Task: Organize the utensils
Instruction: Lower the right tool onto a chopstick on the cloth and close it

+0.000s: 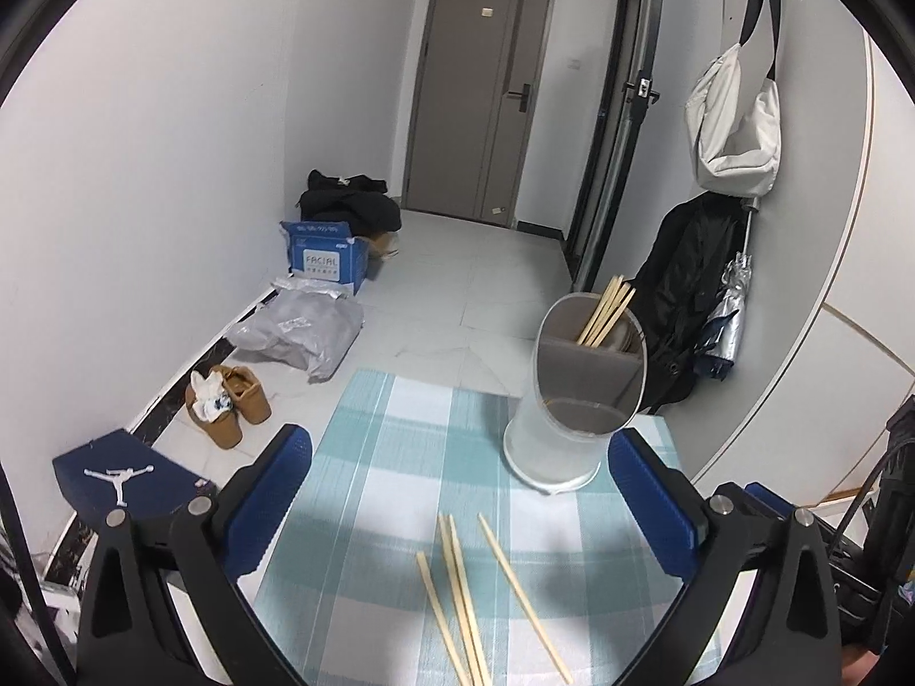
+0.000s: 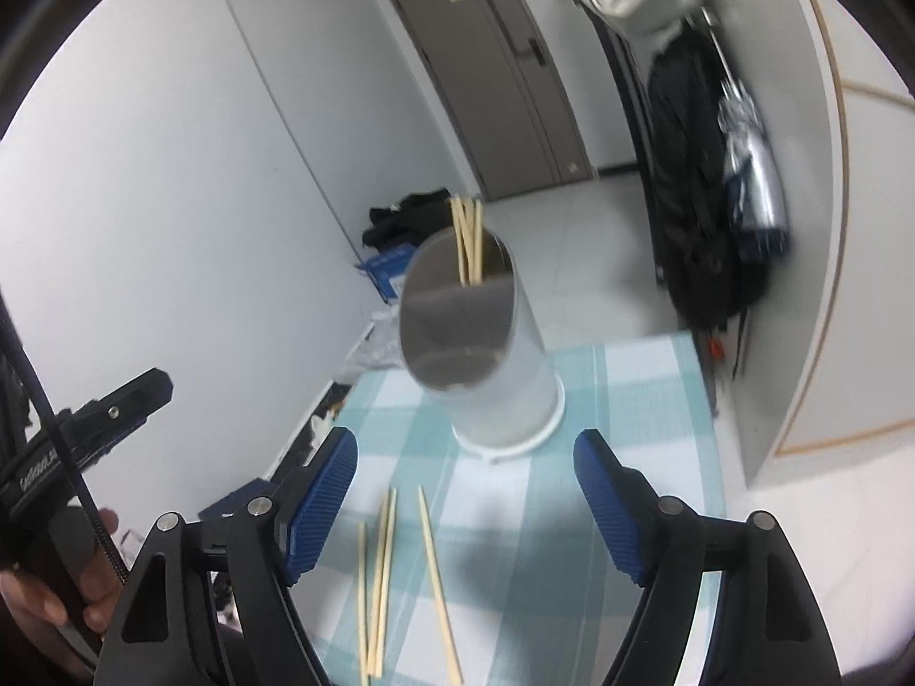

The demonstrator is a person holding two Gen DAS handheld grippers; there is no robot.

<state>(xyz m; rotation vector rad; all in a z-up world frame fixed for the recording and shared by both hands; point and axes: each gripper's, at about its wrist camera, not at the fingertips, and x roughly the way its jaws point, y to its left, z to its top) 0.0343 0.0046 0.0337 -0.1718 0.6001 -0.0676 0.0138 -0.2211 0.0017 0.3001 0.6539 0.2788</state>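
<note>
Bench [image 1: 400,457]: covered with a teal-and-white checked cloth; it carries all the task's things.

Utensil holder [image 1: 557,446]: frosted white cylinder with a slanted open mouth, upright on the far right part of the bench. An inner divider splits it into compartments; the front one looks empty.

Chopsticks in holder [image 1: 603,311]: a bundle of pale wooden sticks, standing tilted in the rear compartment, tips rising above the rim.

Loose chopsticks [image 1: 457,589]: four pale sticks lying flat on the cloth, on the near side of the holder and apart from it. Three lie close together, nearly parallel; the fourth lies just to their right, angled away.

Left tool [image 1: 457,491]: blue-padded fingers spread wide, released, nothing between the pads. It hovers over the cloth with the loose chopsticks' far ends below the gap; no contact shows.

Right tool [image 2: 466,500]: blue pads apart, released, gripping nothing. It hangs above the same loose sticks, the holder just beyond its fingertips.

Hand [image 2: 51,594]: seen at the lower left edge of the right wrist view, wrapped around the left tool's black handle.

Background: grey door [image 1: 477,97], white bag [image 1: 738,120] hung on the wall, brown shoes [image 1: 229,403] on the floor.
</note>
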